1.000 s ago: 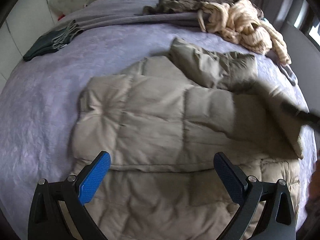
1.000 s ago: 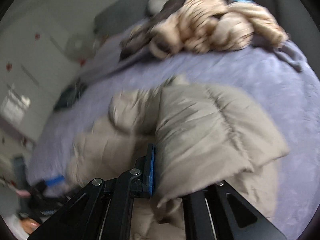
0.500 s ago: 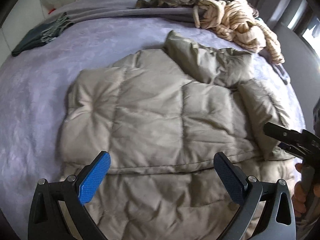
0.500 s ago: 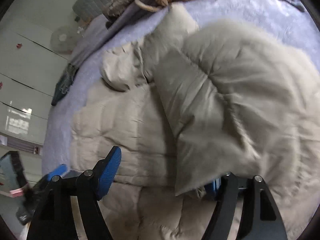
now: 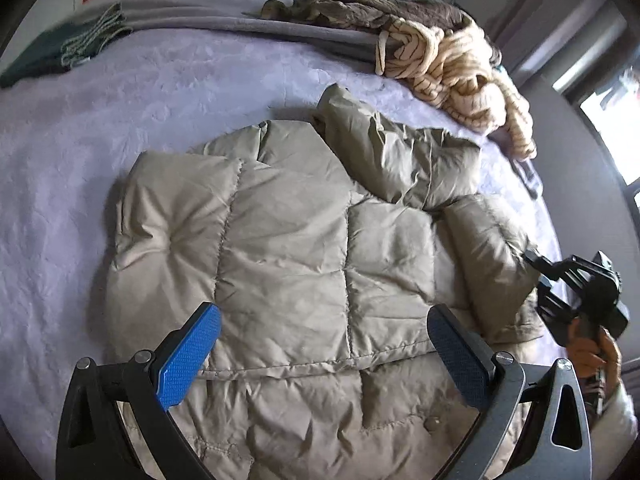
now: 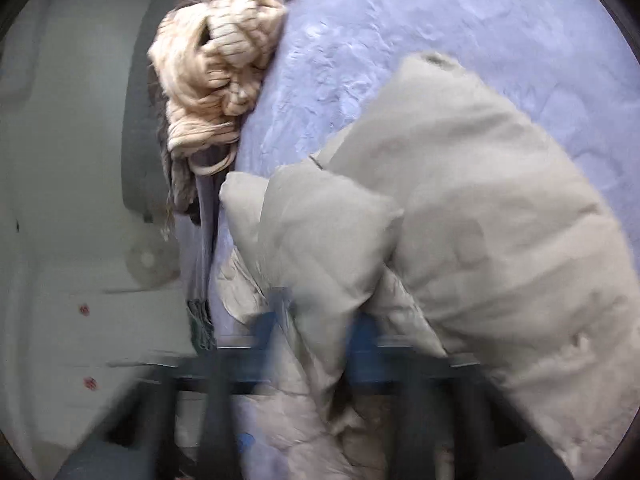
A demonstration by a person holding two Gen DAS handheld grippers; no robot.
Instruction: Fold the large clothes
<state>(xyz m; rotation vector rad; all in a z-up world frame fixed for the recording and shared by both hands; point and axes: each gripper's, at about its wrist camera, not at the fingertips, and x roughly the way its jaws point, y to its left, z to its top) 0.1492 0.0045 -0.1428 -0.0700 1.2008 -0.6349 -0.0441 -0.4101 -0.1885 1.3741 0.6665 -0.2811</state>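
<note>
Lavender bedding (image 5: pixel 100 152) covers the whole bed, with a striped cream knit (image 5: pixel 460 68) heaped at the far right. Spread flat across the middle lies the beige puffer jacket (image 5: pixel 288 248), sleeves already laid inward. Over its near hem the left gripper (image 5: pixel 324 354) hovers, spread wide and empty. At the right edge the right gripper (image 6: pixel 316 344) seems to pinch a fold (motion blur leaves it uncertain). Slick, springy filling may let that fold slip loose or puff open.

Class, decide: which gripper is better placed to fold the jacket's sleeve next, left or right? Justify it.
Probably right. The right gripper is at the beige quilted puffer jacket's sleeve, fabric between its blurred fingers. The left gripper hovers open over the hem.
</note>
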